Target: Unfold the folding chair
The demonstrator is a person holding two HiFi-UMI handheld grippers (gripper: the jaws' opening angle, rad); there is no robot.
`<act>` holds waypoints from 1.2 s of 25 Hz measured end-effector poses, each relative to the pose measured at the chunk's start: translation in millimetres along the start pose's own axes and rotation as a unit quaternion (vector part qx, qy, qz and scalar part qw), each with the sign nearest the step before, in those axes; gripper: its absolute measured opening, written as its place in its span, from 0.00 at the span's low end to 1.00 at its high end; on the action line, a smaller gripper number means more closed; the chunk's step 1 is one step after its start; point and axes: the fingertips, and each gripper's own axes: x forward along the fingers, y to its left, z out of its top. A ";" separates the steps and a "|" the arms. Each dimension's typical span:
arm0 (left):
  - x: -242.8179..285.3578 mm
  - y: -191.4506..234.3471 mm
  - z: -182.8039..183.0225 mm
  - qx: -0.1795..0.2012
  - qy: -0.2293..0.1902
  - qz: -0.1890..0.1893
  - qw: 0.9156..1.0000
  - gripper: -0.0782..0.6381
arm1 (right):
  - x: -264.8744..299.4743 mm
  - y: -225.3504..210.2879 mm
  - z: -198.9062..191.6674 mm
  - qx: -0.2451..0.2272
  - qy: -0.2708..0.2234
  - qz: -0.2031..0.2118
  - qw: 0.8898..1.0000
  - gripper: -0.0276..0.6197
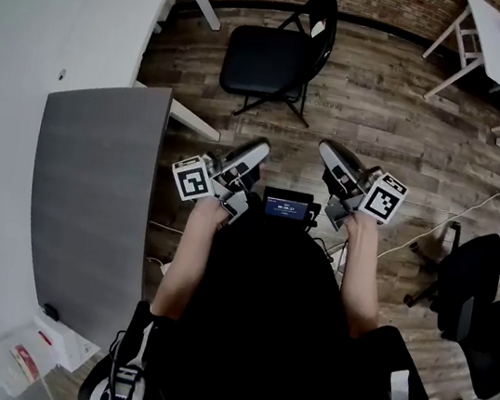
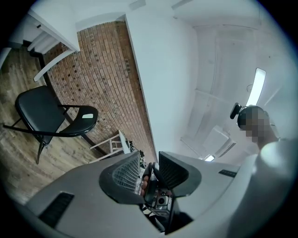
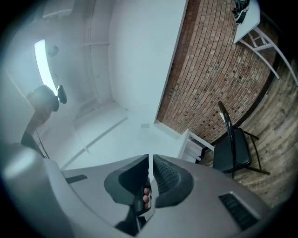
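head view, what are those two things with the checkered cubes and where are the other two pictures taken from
Those are two hand-held grippers, not a robot: a person holds the left gripper and the right gripper; the marker cubes are part of them. The head view comes from a camera on the person's head, looking down. The other two come from cameras riding on each gripper, here tilted up toward the ceiling. The left jaws stand slightly apart, the right nearly together; neither holds anything. Ahead, the black folding chair stands already unfolded on the wooden floor; a grey table is at the left.
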 end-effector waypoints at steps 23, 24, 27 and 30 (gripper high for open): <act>-7.9 0.0 30.4 -0.039 -0.015 -0.064 0.997 0.21 | 31.9 17.5 -9.2 -0.023 0.012 -0.041 0.999 0.08; -7.9 0.0 30.4 -0.040 -0.016 -0.064 0.997 0.21 | 32.3 17.5 -9.5 -0.023 0.013 -0.042 0.999 0.08; -9.2 -0.5 30.3 -0.040 -0.017 -0.064 0.997 0.21 | 33.7 19.5 -11.6 -0.026 0.017 -0.040 0.999 0.07; -14.6 0.0 31.1 -0.041 -0.017 -0.065 0.997 0.20 | 37.8 22.6 -16.6 -0.028 0.021 -0.038 0.999 0.07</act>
